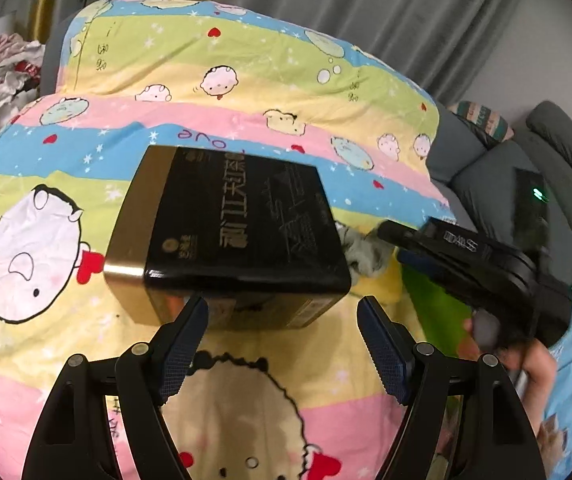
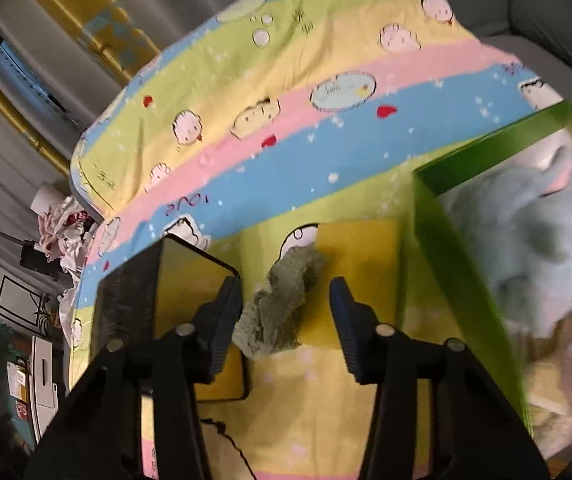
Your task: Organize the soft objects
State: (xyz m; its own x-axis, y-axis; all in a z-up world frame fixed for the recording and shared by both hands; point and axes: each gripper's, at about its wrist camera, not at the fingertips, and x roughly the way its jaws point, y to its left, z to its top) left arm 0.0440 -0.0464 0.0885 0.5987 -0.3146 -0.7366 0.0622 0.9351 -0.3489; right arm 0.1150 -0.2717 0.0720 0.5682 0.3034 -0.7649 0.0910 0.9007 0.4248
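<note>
While the crumpled grey-green cloth (image 2: 282, 304) lies loose on the bed, we have our right claw (image 2: 286, 316) set over it, one finger on each side. The pads do not yet press it, so the jaws stand part open around it and nothing is gripped. The cloth rests on a yellow patch of the cartoon-print bedsheet (image 2: 270, 120), in the gap between two containers, which probably explains why we come at it steeply from above: there is little room to either side.

Just left of the cloth sits the black and gold box (image 1: 230, 232), its lid closed. To the right stands the green bin (image 2: 454, 264), already holding a pale blue plush toy (image 2: 526, 236) and other soft pieces; we judge this bin to be where the cloth belongs.

Our left claw (image 1: 282, 344) hangs wide and empty at the near edge of the black box, touching nothing we can see, perhaps ready to steady it. Far off at the left, beyond the bed, a heap of clothes (image 1: 2, 76) is piled up.
</note>
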